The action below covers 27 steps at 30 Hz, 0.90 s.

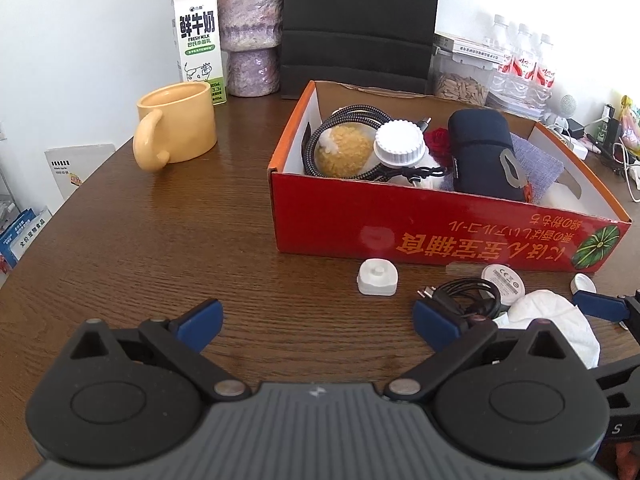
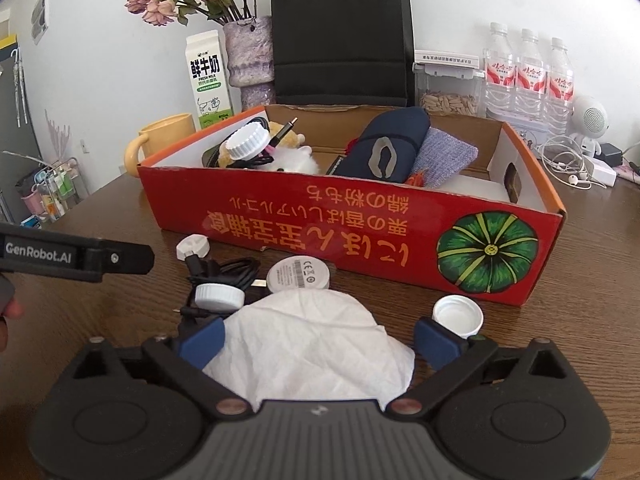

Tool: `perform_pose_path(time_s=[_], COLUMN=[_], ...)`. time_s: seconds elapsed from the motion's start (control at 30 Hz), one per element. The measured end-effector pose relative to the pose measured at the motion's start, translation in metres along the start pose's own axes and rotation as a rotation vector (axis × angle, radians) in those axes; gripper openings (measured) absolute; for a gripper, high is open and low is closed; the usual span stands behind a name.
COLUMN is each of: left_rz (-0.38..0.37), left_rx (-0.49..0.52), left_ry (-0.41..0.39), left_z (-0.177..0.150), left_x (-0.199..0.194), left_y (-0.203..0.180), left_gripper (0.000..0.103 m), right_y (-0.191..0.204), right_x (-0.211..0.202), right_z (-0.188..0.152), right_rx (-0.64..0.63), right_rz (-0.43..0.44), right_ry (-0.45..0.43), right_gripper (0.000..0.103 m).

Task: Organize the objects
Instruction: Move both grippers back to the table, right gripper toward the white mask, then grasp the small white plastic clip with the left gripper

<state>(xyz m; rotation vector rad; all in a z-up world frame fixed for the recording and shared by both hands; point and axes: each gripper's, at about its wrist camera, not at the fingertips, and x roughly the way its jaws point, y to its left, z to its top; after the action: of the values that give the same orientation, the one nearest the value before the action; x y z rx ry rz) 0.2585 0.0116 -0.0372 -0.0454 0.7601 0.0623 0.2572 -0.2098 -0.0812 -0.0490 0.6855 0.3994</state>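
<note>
- Right gripper (image 2: 318,340) wide apart, blue fingers (image 2: 202,336) on both sides of the white tissue (image 2: 316,340), not squeezing yet.
- Left gripper (image 1: 318,320) wide apart too, holding nothing, just bare wooden table (image 1: 160,232) between the fingers.
- White tissue lying on the table at 6 o'clock from the red box (image 2: 360,236), close to its front wall.
- Probably very light, soft and squashy; easy to crush, not easy to break. Likely best pinched in the puffy middle so a loose edge does not slip out.
- Could drag or flop when lifted, so worth a firm close.
- Black cable (image 2: 224,276) tangled at 10 o'clock from the tissue, with a white cap (image 2: 219,297) sitting on it; may snag a finger.
- Round white puck (image 2: 299,274) at 12 o'clock, touching or just under the tissue edge; cannot tell which.
- Open white lid (image 2: 457,315) at 3 o'clock, just beside the right finger; could get knocked.
- White square piece (image 1: 377,277) alone on the table, near the box front.
- Box already holding a dark pouch (image 2: 390,148), a purple cloth (image 2: 442,158), a white bottle lid (image 2: 247,141) and more cable; some free room at the right end.
- Box wall stands in the way; needs a lift up and over.
- Yellow mug (image 1: 176,126), milk carton (image 1: 199,40) and vase (image 1: 250,28) far off at 10 to 11 o'clock, out of the way.
</note>
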Motion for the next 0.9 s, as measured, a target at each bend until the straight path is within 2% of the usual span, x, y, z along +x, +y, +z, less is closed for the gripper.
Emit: perform_pose_path(time_s=[0.17, 0.3, 0.43, 0.53, 0.6, 0.7, 0.83, 0.9], left_rz=[-0.003, -0.009, -0.017, -0.026, -0.032, -0.032, -0.071, -0.084], left_rx=[0.0, 0.011, 0.021, 0.022, 0.021, 0.042, 0.05, 0.048], left_ry=[0.004, 0.002, 0.009, 0.015, 0.015, 0.001, -0.028, -0.031], left_z=[0.009, 0.016, 0.021, 0.018, 0.015, 0.012, 0.01, 0.009], left_x=[0.014, 0.023, 0.033, 0.04, 0.044, 0.043, 0.034, 0.032], left_y=[0.0, -0.001, -0.002, -0.004, -0.004, -0.006, -0.007, -0.006], left_gripper=[0.103, 0.103, 0.103, 0.103, 0.101, 0.085, 0.028, 0.028], right_y=[0.003, 0.006, 0.001, -0.002, -0.002, -0.003, -0.007, -0.007], right_x=[0.001, -0.004, -0.006, -0.005, -0.005, -0.003, -0.004, -0.004], right_z=[0.0, -0.002, -0.001, 0.0, 0.0, 0.0, 0.0, 0.0], right_rx=[-0.018, -0.039, -0.01, 0.003, 0.007, 0.016, 0.039, 0.042], right_rz=[0.004, 0.037, 0.035, 0.041, 0.037, 0.025, 0.029, 0.033], right_ry=[0.005, -0.017, -0.034, -0.035, -0.035, -0.027, -0.031, -0.031], right_gripper=[0.103, 0.08, 0.069, 0.069, 0.075, 0.087, 0.09, 0.092])
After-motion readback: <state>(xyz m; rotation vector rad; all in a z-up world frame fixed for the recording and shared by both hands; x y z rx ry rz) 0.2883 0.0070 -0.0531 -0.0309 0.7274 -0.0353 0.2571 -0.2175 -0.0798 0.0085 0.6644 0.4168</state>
